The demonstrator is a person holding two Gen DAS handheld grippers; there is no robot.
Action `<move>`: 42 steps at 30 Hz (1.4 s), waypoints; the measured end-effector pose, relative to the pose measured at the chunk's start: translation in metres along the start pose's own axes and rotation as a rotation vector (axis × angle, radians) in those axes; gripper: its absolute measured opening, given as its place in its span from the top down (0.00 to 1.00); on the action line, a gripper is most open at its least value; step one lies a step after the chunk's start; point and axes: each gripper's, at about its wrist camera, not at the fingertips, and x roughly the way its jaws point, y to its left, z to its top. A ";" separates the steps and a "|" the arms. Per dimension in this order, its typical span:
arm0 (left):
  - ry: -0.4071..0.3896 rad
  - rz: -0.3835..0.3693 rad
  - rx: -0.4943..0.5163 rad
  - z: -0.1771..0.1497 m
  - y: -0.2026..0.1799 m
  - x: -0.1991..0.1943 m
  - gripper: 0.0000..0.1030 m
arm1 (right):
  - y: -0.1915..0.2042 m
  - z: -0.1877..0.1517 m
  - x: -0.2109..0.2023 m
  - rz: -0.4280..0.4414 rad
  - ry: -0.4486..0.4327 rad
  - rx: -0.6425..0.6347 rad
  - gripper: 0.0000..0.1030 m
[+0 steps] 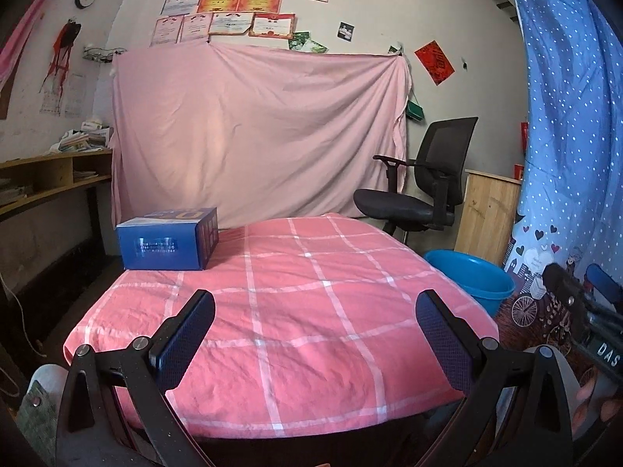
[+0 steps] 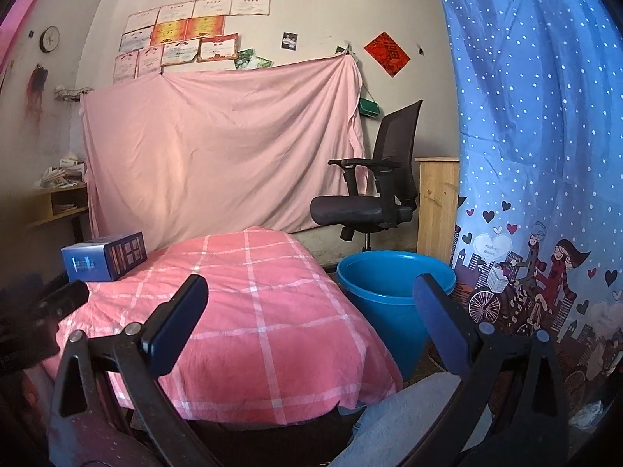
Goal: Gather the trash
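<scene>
Blue box [image 1: 167,238] sits mid-left of frame, long axis across, ahead-left of my left gripper [image 1: 315,334]; right gripper [image 2: 311,323] farther; both wide, empty

A low table [image 1: 272,350] stands in the middle of the room, and a pink cloth with white checks [image 1: 331,257] covers its whole top and hangs down over the edges. The cloth is a bit wrinkled. Only one thing sits on it: a blue box [image 1: 167,239], far from the near edge, at the back left corner of the table. The box lies flat on its long side and touches the cloth. The floor [image 2: 424,354] under the table is dark. A blue tub [image 2: 393,303] stands on the floor just beside the right side of the table, past the cloth's edge.
</scene>
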 end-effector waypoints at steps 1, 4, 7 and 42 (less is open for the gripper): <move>0.001 0.003 -0.006 0.000 0.001 0.000 0.02 | 0.001 -0.001 0.000 0.001 0.000 -0.003 0.00; 0.003 0.010 -0.019 -0.001 0.004 0.001 0.02 | 0.003 -0.002 0.000 0.003 0.000 -0.005 0.00; 0.006 0.015 -0.021 -0.001 0.003 0.002 0.02 | 0.002 -0.003 0.002 0.005 0.003 -0.002 0.00; 0.000 0.020 -0.006 -0.005 -0.001 0.000 0.02 | 0.003 -0.007 0.006 0.014 0.026 0.020 0.00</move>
